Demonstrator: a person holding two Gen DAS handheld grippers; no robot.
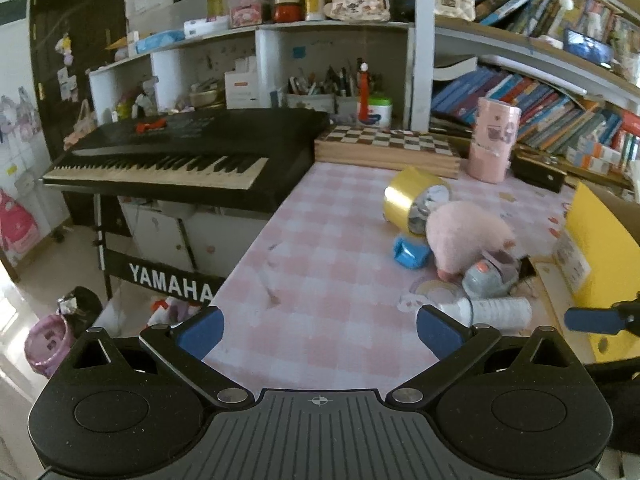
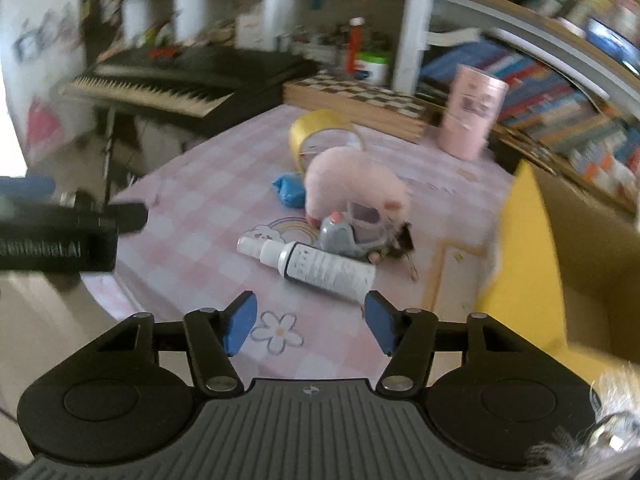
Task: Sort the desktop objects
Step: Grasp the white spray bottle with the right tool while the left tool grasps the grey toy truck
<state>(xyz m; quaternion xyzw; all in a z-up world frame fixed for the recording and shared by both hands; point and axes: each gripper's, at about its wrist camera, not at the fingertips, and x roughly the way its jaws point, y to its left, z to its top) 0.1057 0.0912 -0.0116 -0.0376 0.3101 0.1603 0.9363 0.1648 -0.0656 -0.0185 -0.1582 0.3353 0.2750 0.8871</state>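
Note:
On the pink checked tablecloth (image 1: pixel 320 240) lies a heap: a gold tape roll (image 1: pixel 412 200) (image 2: pixel 320 136), a pink plush toy (image 1: pixel 468 236) (image 2: pixel 356 188), a small blue object (image 1: pixel 410 254) (image 2: pixel 290 192), a grey toy car (image 1: pixel 488 280) (image 2: pixel 340 236) and a white bottle (image 1: pixel 496 312) (image 2: pixel 320 266) on its side. My left gripper (image 1: pixel 320 328) is open and empty, near the table's front edge, left of the heap. My right gripper (image 2: pixel 312 322) is open and empty, just in front of the white bottle.
A yellow box (image 1: pixel 604 264) (image 2: pixel 524 264) stands at the right. A pink cylinder (image 1: pixel 494 144) (image 2: pixel 470 112) and a chessboard (image 1: pixel 388 144) sit at the back. A black Yamaha keyboard (image 1: pixel 180 156) stands left of the table. Shelves of books rise behind.

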